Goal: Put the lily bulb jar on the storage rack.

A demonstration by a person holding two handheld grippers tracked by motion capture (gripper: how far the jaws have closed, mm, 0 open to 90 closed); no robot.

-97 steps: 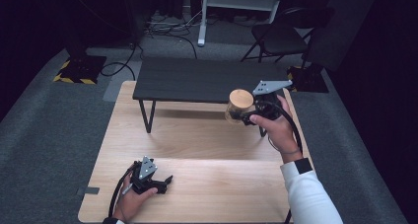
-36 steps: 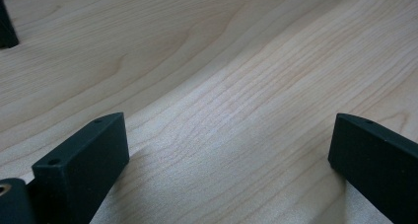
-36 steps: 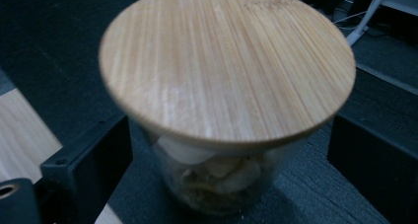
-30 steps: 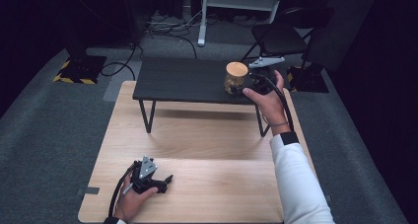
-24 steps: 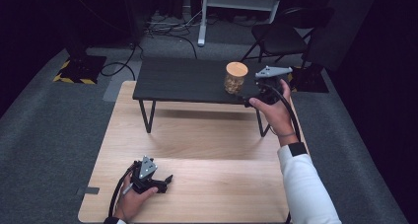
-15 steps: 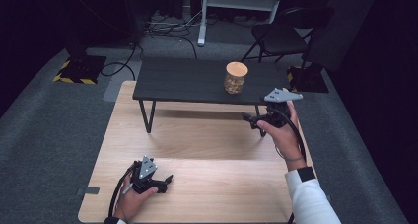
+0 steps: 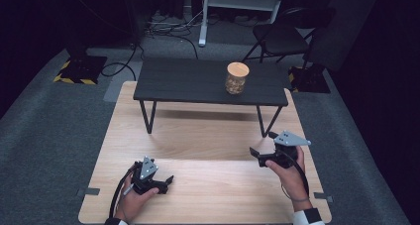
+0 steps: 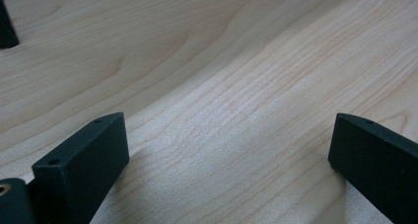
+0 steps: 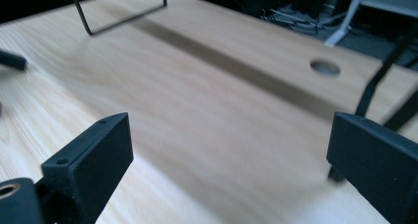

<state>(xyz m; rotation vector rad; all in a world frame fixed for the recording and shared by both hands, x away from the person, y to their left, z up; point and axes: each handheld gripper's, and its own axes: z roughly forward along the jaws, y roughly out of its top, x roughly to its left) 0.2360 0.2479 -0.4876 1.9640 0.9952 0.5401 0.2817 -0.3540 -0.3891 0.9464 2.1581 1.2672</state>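
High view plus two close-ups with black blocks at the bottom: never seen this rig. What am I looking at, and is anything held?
No robot here. A person holds a hand-held tool with tongs in each hand: the left tongs rest low on the pale wooden table, the right tongs sit near its right side. The high view comes from a fixed camera above the person, looking forward and down. The two close-ups come from cameras riding on each tool; the black blocks are that tool's own jaws. In both close-ups the jaws stand wide apart with just wood between them, so nothing is held. On the wooden table stands a small black bench, and on it a cork-lidded glass jar, upright and apart from both tools.
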